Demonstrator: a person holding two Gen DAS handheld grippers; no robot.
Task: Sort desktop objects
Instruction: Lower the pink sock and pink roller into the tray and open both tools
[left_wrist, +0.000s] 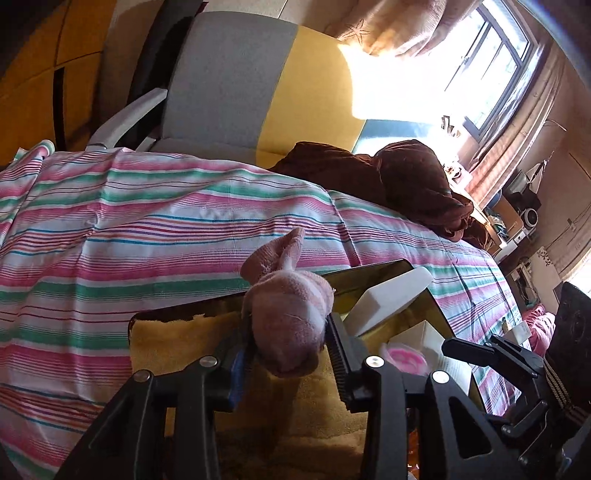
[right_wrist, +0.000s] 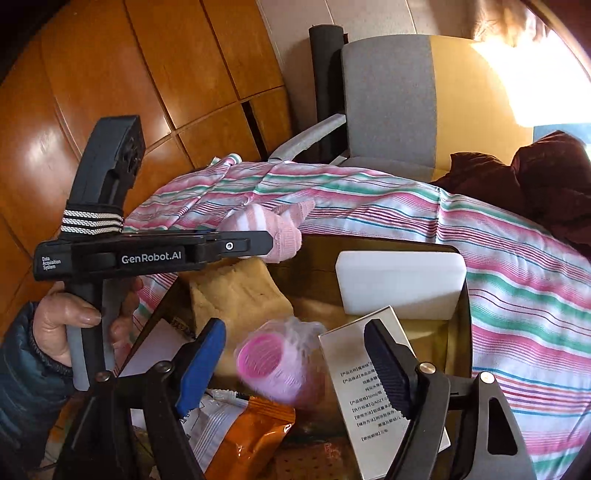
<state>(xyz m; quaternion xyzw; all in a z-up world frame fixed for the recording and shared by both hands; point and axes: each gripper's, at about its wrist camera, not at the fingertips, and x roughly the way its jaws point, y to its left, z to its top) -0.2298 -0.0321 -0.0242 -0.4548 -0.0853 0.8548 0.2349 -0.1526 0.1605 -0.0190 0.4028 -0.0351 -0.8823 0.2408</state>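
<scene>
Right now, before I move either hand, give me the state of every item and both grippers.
left gripper: shut on the pink sock, held above the tray.
pink sock: bunched, lifted off the bed.
right gripper: open, hovering over the tray, holding nothing.
pink hair roller: lying on its side in the tray.
white block: propped against the tray's far wall.
silver box: closed, tilted.
orange packet: sealed, lying flat.
tray: loaded, on the striped sheet.
</scene>
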